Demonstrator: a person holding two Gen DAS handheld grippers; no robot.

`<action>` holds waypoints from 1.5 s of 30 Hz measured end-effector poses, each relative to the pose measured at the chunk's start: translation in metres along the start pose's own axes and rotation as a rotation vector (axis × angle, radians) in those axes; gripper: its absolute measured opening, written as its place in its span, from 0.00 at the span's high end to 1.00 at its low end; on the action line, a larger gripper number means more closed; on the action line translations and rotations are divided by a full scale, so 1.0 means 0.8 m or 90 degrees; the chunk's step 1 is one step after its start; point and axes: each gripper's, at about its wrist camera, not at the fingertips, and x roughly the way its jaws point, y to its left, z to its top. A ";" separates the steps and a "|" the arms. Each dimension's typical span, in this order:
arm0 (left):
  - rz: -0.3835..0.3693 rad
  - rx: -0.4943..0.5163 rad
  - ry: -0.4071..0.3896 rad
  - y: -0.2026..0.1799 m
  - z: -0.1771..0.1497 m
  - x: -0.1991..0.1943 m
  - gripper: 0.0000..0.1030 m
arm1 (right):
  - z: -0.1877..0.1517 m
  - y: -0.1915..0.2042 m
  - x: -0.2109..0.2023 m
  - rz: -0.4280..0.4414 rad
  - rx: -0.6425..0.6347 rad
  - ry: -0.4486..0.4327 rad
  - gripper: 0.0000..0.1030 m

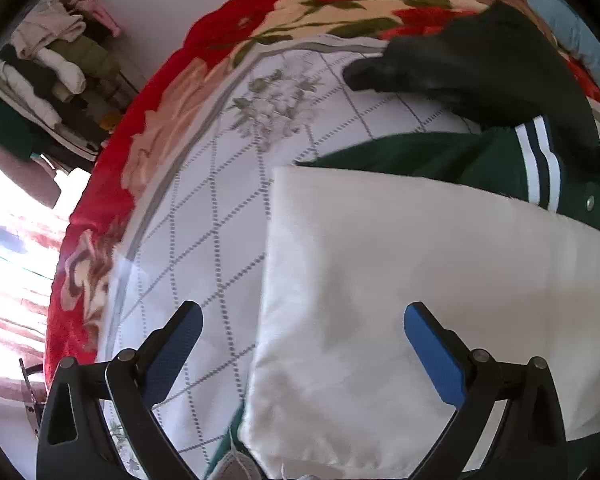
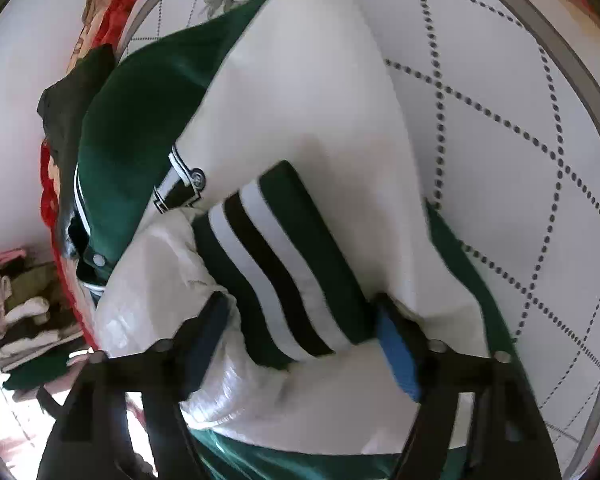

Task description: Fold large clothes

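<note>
A green and white varsity jacket lies on the bed. In the left wrist view its white sleeve (image 1: pixel 420 272) lies folded across the green body (image 1: pixel 440 152). My left gripper (image 1: pixel 302 320) is open and empty, hovering over the sleeve's left edge. In the right wrist view my right gripper (image 2: pixel 300 320) straddles the striped green cuff (image 2: pixel 284 264) of the other white sleeve (image 2: pixel 312 80), with both pads against the fabric. The cuff is blurred by motion.
The bed has a white quilted cover (image 1: pixel 204 216) over a red floral blanket (image 1: pixel 112 184). A black garment (image 1: pixel 480 64) lies at the far edge beside the jacket. A pile of clothes (image 1: pixel 56 68) stands beyond the bed by the wall.
</note>
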 end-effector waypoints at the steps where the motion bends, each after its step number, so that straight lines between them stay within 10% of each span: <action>1: -0.001 0.004 0.001 -0.004 0.000 0.000 0.00 | -0.011 0.018 0.009 -0.020 -0.012 -0.008 0.27; 2: -0.003 0.010 0.000 -0.008 -0.001 -0.001 0.00 | -0.017 0.034 0.013 -0.020 -0.037 -0.022 0.42; 3: -0.004 0.014 -0.003 -0.011 -0.001 -0.004 0.00 | -0.033 0.059 0.022 -0.032 -0.075 -0.039 0.90; 9: -0.001 0.025 -0.022 -0.001 -0.003 -0.028 0.00 | -0.110 0.128 0.019 -0.023 -0.069 -0.140 0.90; 15: 0.029 0.028 -0.032 0.018 0.000 -0.029 0.00 | -0.178 0.096 0.015 -0.039 0.062 -0.222 0.90; 20: 0.070 0.058 0.005 0.007 0.002 0.038 0.00 | -0.219 0.105 0.112 -0.047 0.084 -0.091 0.76; 25: 0.058 0.069 0.011 0.002 0.014 0.073 0.00 | -0.284 0.161 0.109 -0.041 0.024 -0.095 0.49; 35: -0.058 0.092 -0.006 0.015 -0.048 -0.079 0.00 | -0.505 0.195 0.101 -0.079 0.040 0.048 0.47; 40: -0.105 0.156 0.055 -0.049 -0.126 -0.111 0.00 | -0.515 0.196 0.137 -0.103 0.068 0.055 0.47; 45: -0.103 0.185 0.058 -0.147 -0.181 -0.098 0.00 | -0.434 0.231 0.217 -0.087 0.020 -0.005 0.47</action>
